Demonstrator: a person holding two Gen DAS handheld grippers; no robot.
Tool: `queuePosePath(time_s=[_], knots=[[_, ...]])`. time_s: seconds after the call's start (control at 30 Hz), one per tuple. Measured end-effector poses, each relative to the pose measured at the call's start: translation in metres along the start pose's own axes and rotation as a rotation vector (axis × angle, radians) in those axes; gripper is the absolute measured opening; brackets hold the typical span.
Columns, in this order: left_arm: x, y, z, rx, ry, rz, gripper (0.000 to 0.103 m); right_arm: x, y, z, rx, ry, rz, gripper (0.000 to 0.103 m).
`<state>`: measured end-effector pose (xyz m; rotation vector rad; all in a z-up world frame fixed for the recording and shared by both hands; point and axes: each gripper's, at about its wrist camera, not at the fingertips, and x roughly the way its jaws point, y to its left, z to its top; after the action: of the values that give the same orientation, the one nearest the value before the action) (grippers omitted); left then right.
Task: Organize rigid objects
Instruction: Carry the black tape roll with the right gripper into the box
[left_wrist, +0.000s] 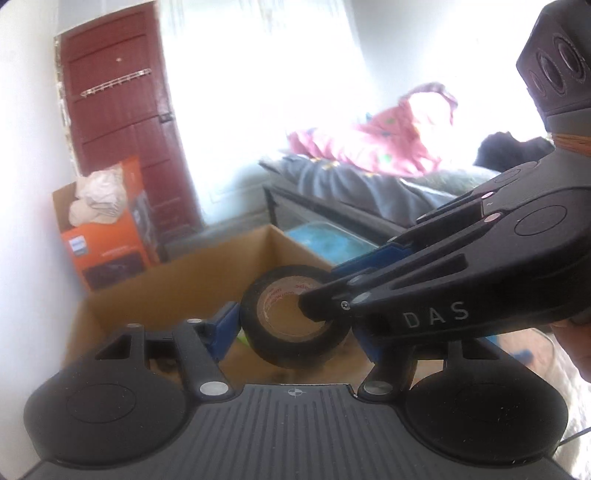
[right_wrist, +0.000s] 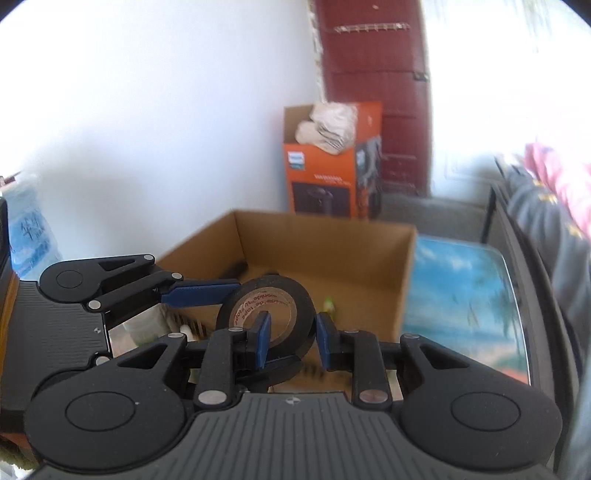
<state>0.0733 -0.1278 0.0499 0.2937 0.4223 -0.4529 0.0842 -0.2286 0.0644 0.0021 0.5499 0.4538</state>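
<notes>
Carrying on well meant keeping both grips firm and bringing the load clear over the near wall before letting anything go, in my judgement.

One glass-topped counter (right_wrist: 461, 280) bore one open box (right_wrist: 325, 243), whose far corner faced the wall. One orange box (right_wrist: 321, 173) stood well apart on the floor beyond.

Two grippers were in play. The left gripper (left_wrist: 295, 332) had its fingers set moderately wide, one on each side of the roll's outer rim, and they seemed to press on it. The right gripper (right_wrist: 291, 332) had its fingers nearly together, one inside the core and one outside, pinching the roll's wall.

One tape (right_wrist: 303, 299), black with a brown core, hung upright between them above the box's near edge and touched neither the box nor the counter.

Since two grips shared one small roll, I would free one first, likely the left, then lower with the other, so the roll would not twist or drop askew.

Inside the box lay one dark thing by the far left corner and one green scrap; both were too blurred to name.
</notes>
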Motion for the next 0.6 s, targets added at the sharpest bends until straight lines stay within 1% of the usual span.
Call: queuePosePath(time_s=[0.1, 0.17, 0.2, 0.3, 0.43, 0.5, 0.6], knots=[[0.015, 0.024, 0.018, 0.001, 0.025, 0.025, 0.067, 0.024, -0.004, 0.032, -0.015, 0.013, 0.046, 0.029], [0.033, 0.042, 0.027, -0.006, 0.066, 0.032, 0.067, 0.047, -0.008, 0.051, -0.015, 0.049, 0.071, 0.029], [0.043, 0.05, 0.031, -0.008, 0.095, 0.033, 0.067, 0.059, -0.012, 0.059, -0.008, 0.069, 0.083, 0.029], [0.077, 0.073, 0.037, -0.033, 0.203, 0.018, 0.067, 0.107, -0.027, 0.079, 0.04, 0.165, 0.121, 0.029], [0.121, 0.098, 0.033, -0.061, 0.352, 0.0, 0.067, 0.168, -0.046, 0.09, 0.107, 0.305, 0.158, 0.029], [0.14, 0.107, 0.03, -0.077, 0.428, -0.011, 0.067, 0.197, -0.057, 0.091, 0.141, 0.371, 0.17, 0.029], [0.168, 0.124, 0.023, -0.131, 0.526, -0.03, 0.067, 0.234, -0.07, 0.087, 0.193, 0.453, 0.187, 0.029]])
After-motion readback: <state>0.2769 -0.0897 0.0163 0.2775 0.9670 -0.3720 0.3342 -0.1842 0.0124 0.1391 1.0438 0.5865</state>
